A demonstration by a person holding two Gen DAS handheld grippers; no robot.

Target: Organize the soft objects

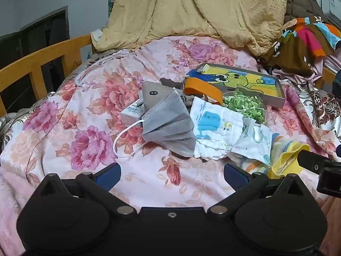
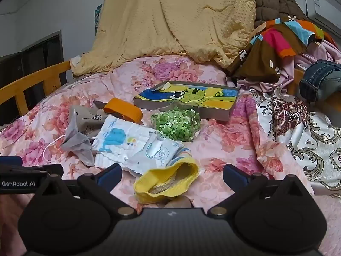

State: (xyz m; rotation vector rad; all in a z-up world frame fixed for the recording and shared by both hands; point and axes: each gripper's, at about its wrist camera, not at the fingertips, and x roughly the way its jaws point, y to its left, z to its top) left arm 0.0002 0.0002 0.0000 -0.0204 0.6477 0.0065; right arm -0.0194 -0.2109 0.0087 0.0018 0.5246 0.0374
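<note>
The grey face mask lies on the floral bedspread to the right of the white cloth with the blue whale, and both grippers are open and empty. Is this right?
Not quite. The grey face mask lies to the left of the white cloth with the blue whale, not the right; the left wrist view shows this. The rest holds: it lies on the floral bedspread, and both the left gripper and the right gripper are open and empty.

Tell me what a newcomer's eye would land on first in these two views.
First, the shallow cardboard tray lined with a bright yellow, blue and green cartoon cloth, lying mid-bed on the pink floral sheet. In front of it sit a clear bag of green pieces, a pleated grey face mask and a yellow knitted sock. Both the left gripper and right gripper are open and empty.
</note>
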